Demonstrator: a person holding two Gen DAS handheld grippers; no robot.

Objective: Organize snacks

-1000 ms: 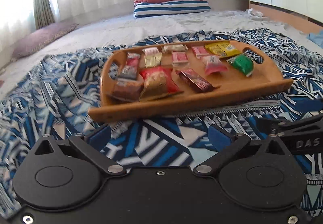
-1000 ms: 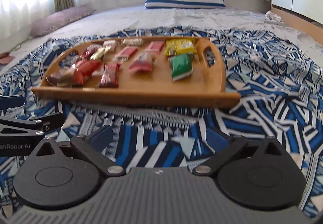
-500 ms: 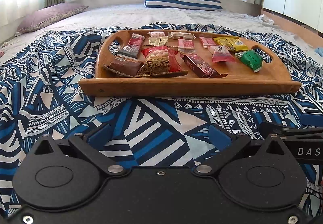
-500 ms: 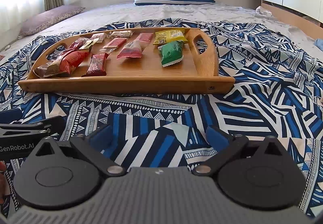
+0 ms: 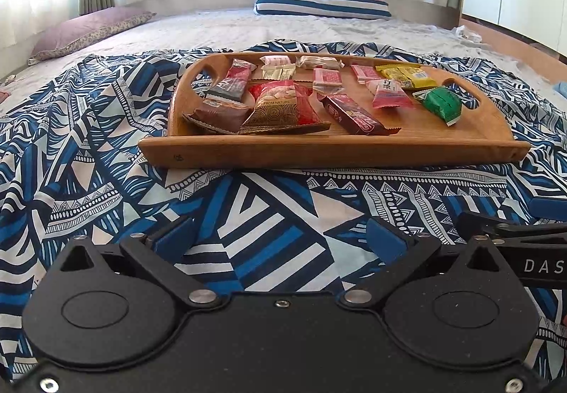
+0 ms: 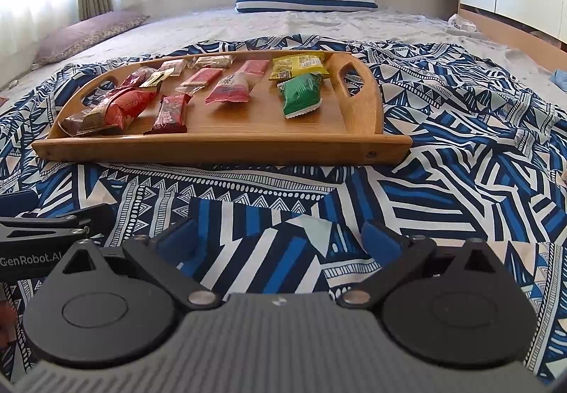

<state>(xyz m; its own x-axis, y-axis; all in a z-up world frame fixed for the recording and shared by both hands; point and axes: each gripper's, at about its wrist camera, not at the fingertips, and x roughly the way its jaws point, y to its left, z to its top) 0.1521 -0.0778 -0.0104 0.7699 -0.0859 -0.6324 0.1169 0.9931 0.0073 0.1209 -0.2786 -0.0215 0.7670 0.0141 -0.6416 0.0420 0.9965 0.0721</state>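
- Bed with blue patterned blanket [image 5: 269, 215]: the view has steadied over the last second.
- Snacks sit spread on the wooden tray [image 5: 333, 148].
- Left claw [image 5: 280, 237] and right claw [image 6: 280, 233]: both apart, empty, near the tray.

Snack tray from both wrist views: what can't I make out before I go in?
- Brown packet, left wrist view: its right end is tucked under the big red nut bag.
- Far-row wrappers, right wrist view: print too small to read.
- Tray floor along the near edge: hidden by the front rim in both views.
- Left gripper and right gripper: open, fingers partly hidden by their own housings.
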